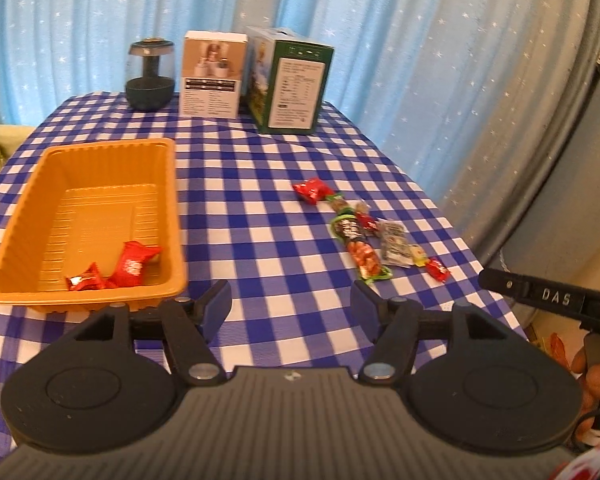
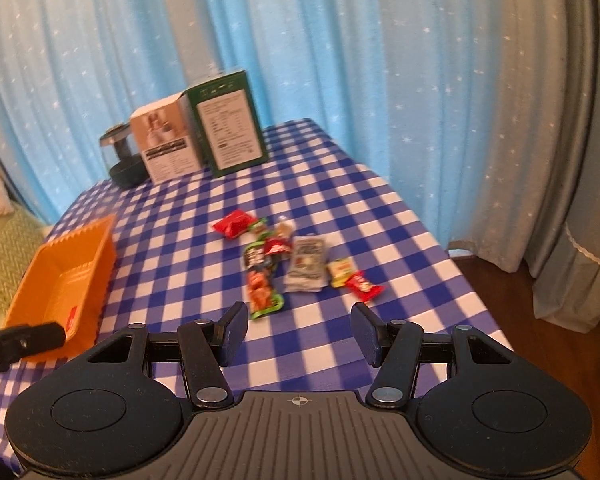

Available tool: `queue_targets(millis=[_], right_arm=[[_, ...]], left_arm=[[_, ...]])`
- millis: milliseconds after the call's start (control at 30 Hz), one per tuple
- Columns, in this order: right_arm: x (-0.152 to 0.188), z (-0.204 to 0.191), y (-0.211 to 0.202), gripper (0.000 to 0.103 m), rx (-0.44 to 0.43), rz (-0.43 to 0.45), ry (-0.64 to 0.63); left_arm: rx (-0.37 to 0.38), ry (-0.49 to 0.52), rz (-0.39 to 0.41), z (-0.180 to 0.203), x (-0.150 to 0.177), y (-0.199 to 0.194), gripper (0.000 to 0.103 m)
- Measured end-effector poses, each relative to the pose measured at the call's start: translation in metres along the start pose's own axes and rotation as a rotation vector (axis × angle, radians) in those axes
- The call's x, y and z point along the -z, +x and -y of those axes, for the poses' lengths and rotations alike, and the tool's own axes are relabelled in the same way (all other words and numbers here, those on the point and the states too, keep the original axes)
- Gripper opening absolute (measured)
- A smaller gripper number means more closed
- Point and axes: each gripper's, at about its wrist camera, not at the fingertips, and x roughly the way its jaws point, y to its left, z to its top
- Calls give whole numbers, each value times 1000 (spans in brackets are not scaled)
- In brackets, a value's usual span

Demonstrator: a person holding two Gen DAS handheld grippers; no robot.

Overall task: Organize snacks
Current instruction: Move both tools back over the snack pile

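Crinkled foil and plastic wrappers, the loose snacks (image 2: 288, 264), lie in a ragged line on the checked tablecloth (image 2: 340, 208), running from a red packet (image 2: 234, 223) at the far end to a small red candy (image 2: 363, 286) at the near right. Closest to my right gripper (image 2: 299, 330) is the long orange-and-green stick pack (image 2: 262, 294), just ahead and slightly left of my left finger, its long axis pointing nearly straight away from me, so I judge a small shift left would let the fingers straddle its narrow width. My right gripper is spread wide and holds nothing. My left gripper (image 1: 291, 308), also spread and empty, hovers near the front rim of the orange tray (image 1: 172, 184) at the left, where two red candies (image 1: 112, 272) already sit; the pile lies well to its right, so the right hand is the nearer one. Two boxes (image 1: 256, 80) and a dark jar (image 1: 150, 76) stand at the far edge.
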Motion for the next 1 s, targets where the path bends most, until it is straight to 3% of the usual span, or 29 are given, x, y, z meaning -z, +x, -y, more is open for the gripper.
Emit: queue_targets(millis=[400,1000], right_arm=[[-25,37,3,57,12,-2,-24],[-28,64,69,57,-15,-82,-163]], left_arm=[[37,40,-28,36,-9,25,76],[29,39,-87,46,-19,85,79]])
